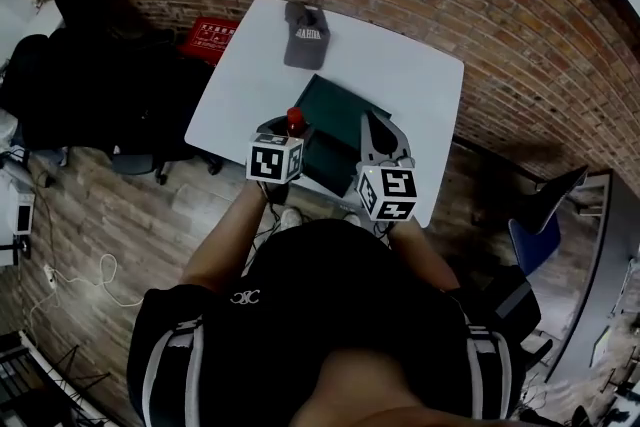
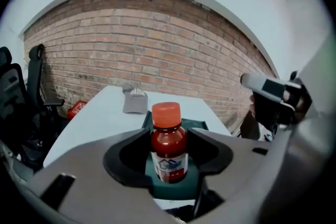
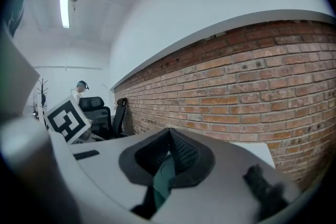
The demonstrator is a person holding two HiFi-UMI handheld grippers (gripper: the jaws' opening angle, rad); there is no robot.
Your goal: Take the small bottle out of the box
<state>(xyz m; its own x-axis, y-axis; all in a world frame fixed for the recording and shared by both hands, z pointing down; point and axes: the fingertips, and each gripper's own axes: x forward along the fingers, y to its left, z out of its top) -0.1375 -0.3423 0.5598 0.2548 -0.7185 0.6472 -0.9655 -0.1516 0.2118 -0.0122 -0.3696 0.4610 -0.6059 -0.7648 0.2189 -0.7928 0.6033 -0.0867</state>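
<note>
Just at the box [image 1: 338,111] edge, left tool [image 2: 168,140] grips small bottle [image 2: 168,145].

Nothing reads cleanly here. There's white lettering across the front of the grey cap [image 1: 306,33], too small to make out. White print on the red box [image 1: 212,38] beside the worktop [image 1: 400,75], also illegible. The small bottle [image 2: 169,144] wears a label with a blue house-shaped logo, its words blurred. The small white emblem on the black shirt [image 1: 244,296] is unreadable.
</note>
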